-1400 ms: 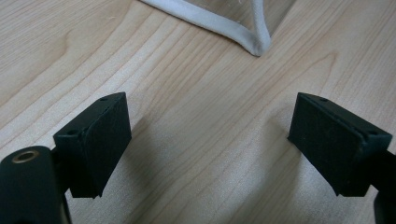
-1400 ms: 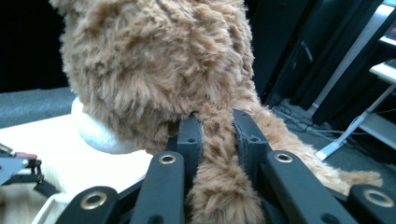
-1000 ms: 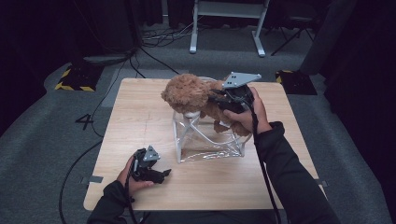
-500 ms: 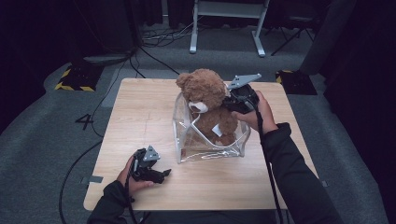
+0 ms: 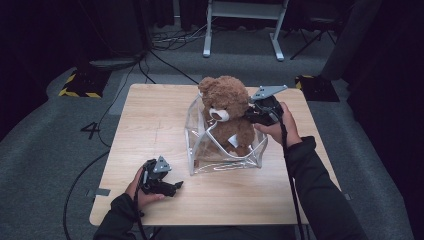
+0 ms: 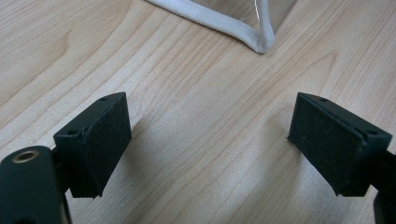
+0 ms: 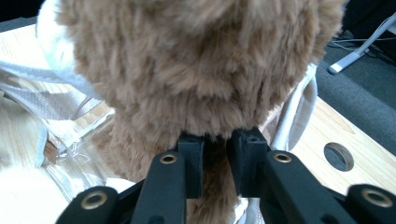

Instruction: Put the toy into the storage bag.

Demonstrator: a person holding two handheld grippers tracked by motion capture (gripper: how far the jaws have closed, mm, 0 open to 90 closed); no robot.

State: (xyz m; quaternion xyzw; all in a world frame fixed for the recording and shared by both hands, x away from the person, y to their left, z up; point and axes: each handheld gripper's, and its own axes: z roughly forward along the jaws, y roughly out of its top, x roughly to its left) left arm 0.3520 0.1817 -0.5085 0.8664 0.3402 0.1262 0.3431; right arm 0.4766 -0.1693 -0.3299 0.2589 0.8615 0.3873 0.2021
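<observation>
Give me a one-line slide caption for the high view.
Right gripper clamps a brown teddy bear sitting in a clear bag; left gripper rests open on the table.

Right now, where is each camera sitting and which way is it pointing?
High view: above the person's side, looking forward and down on the wooden table; both forearms and grippers show.
Left gripper view: rides the left gripper, facing the tabletop; open jaws.
Right gripper view: rides the right gripper, facing the teddy bear.
Shared: the clear bag appears in all three.
</observation>
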